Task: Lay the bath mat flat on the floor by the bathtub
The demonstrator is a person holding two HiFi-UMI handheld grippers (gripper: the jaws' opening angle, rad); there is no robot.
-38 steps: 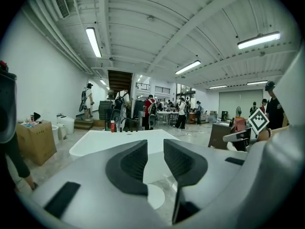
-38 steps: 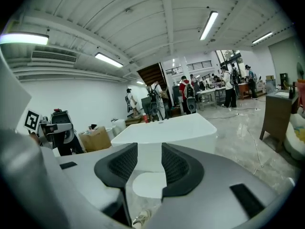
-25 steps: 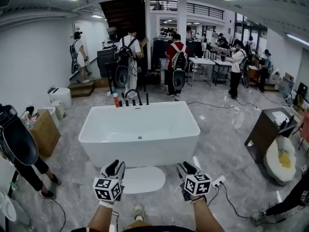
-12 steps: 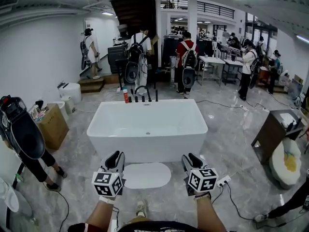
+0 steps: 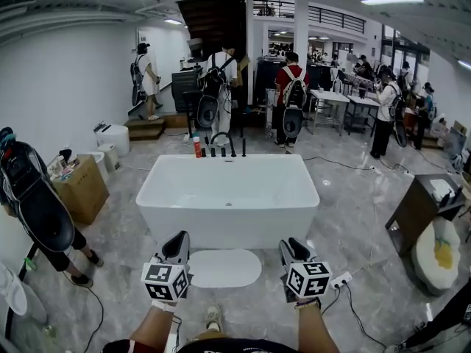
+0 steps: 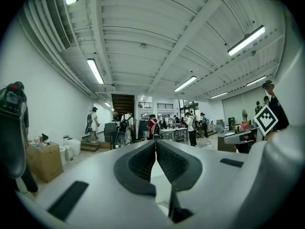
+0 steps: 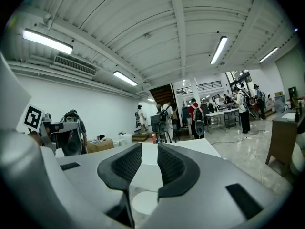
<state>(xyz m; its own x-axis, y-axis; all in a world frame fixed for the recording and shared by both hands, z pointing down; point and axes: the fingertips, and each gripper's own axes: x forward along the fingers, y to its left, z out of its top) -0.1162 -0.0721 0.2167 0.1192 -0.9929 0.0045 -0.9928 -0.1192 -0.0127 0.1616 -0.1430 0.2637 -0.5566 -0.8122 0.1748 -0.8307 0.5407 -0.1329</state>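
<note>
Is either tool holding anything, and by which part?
Nothing is held: the left tool is shut, empty; the right tool has just been closing with nothing between its jaws. The bath mat lies free.

You have one white bathtub (image 5: 228, 197) and one white bath mat (image 5: 224, 268) on the floor. One red bottle (image 5: 197, 148) stands on the tub's far rim. You can also count one cardboard box (image 5: 77, 190), one dark cabinet (image 5: 416, 212), one power strip (image 5: 340, 279), and at least five people (image 5: 294, 98) around the room.
</note>
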